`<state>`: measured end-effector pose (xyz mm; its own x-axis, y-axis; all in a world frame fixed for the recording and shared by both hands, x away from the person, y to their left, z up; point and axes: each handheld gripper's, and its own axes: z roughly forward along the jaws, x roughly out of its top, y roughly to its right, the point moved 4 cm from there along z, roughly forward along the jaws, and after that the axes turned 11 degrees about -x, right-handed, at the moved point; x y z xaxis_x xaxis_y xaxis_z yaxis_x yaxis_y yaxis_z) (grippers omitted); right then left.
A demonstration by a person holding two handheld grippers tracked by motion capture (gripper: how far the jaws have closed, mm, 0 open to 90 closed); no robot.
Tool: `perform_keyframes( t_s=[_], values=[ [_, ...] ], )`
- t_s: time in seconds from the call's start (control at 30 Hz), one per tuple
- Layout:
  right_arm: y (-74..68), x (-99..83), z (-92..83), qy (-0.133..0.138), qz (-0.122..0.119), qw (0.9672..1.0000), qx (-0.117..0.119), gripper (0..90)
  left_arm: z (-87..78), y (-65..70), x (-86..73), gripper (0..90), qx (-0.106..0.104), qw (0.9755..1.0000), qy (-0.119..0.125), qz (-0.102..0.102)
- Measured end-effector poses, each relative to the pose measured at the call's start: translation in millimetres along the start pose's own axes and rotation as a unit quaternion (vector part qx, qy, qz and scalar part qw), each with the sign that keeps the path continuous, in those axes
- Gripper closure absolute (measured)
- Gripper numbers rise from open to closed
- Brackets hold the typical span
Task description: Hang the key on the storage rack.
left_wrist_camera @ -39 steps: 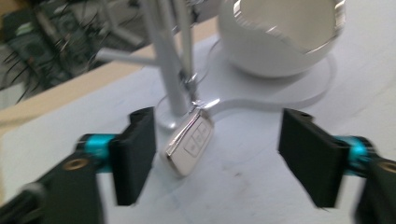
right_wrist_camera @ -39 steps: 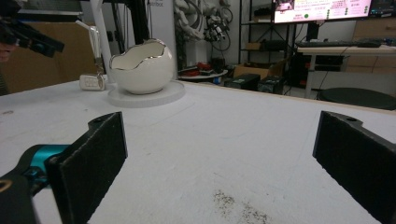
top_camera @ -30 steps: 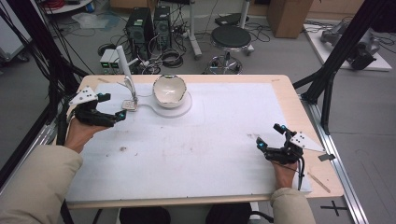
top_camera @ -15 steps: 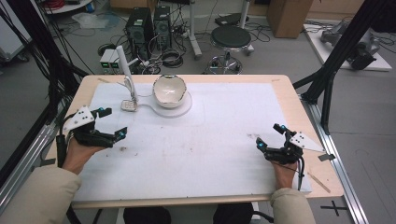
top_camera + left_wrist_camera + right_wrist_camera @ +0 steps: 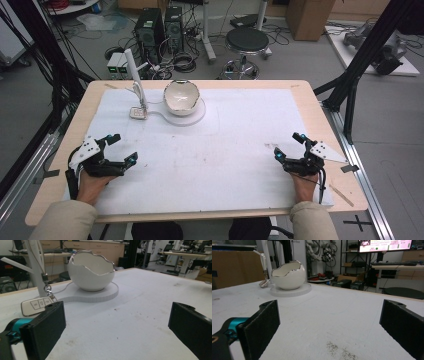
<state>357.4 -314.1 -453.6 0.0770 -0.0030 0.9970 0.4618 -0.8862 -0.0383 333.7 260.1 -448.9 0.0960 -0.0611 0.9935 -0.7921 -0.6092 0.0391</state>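
- Since the earlier frames, the left gripper [image 5: 122, 148] has drawn back toward the person, from beside the key stand to the near-left part of the table; the right gripper [image 5: 291, 146] rests where it was, at the near right.
- Both grippers have their jaws wide apart and hold nothing; each hovers low over the white mat [image 5: 240, 140] that covers the wooden table [image 5: 320, 107].
- One car key fob [image 5: 137, 113] lies flat on the mat at the foot of one white branched stand [image 5: 135, 75]. A short chain seems to link it to the stand, though whether it is clipped on is too small to tell.
- One white bowl [image 5: 181, 97] shaped like a cracked eggshell sits on a round white base just to the right of the fob.
- From the left gripper, the fob lies toward twelve o'clock, a little to the right, some way off. In the left gripper view the fob [image 5: 37, 305] shows at about ten o'clock, just beyond the left jaw.
- The fob's long axis runs roughly left to right in the left gripper view.
- The left gripper is clearly nearer the fob; the right gripper is well apart from it, with the fob toward ten o'clock across the mat.
- Counted: two grippers, one fob, one stand, one bowl.
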Motion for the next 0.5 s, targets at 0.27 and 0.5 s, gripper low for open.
perform_keyframes(
  t_s=[0.27, 0.5],
  values=[
    [0.8, 0.1, 0.2, 0.001, 0.001, 1.0000, 0.000, 2.0, -5.2, 3.2, -4.6, 1.7, 0.026, 0.9994, 0.020, 0.007],
    [-0.1, -0.1, 0.2, 0.000, -0.001, 1.0000, -0.001, 2.0, -8.9, 3.8, -4.9, 1.8, 0.042, 0.9982, 0.041, 0.009]
  ],
)
